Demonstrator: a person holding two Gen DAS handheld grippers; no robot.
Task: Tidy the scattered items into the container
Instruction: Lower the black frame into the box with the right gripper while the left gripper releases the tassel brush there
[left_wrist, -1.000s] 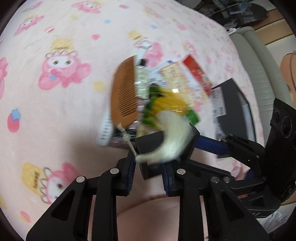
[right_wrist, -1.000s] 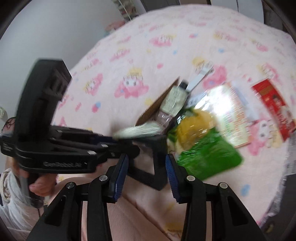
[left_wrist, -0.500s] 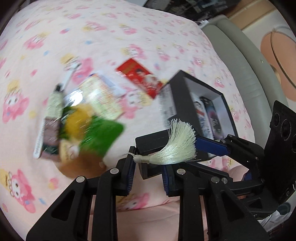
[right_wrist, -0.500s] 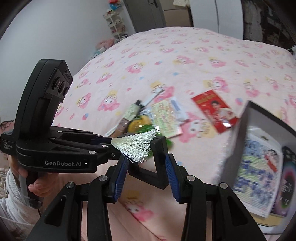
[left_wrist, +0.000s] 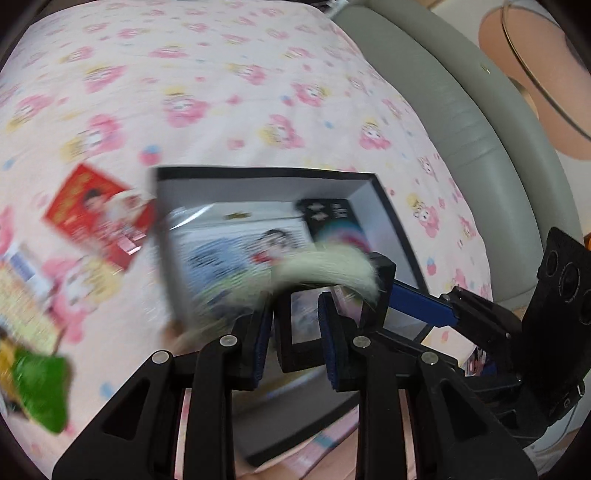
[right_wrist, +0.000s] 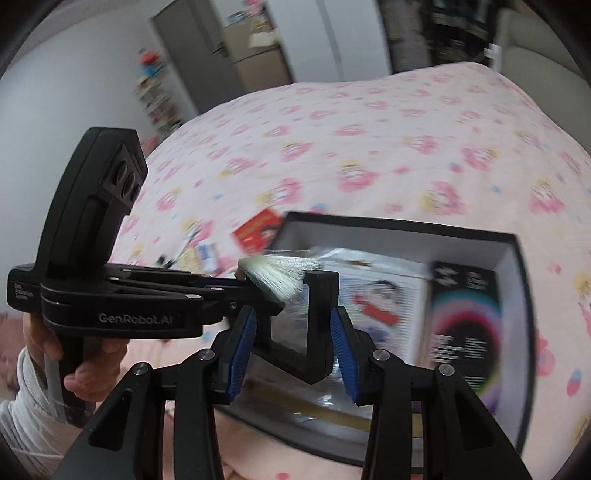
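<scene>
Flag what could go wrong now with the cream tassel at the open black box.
Slip: the left gripper pinches the cream thread tassel by one end only, so it may drop beside the open black rectangular box. Snag: the right gripper sits crossed close to the left, and loose threads drape its finger.

The left gripper (left_wrist: 295, 336) and the right gripper (right_wrist: 291, 343) both tilt downward and cross at their tips, each reaching between the other's jaws. The left jaws stand close together, with a pale tassel (right_wrist: 275, 275) at their tip. The right jaws stand wider; whether they press on anything is unclear. The left hand (right_wrist: 79, 365), in a white sleeve (right_wrist: 22, 413), wraps its gripper's handle.
</scene>
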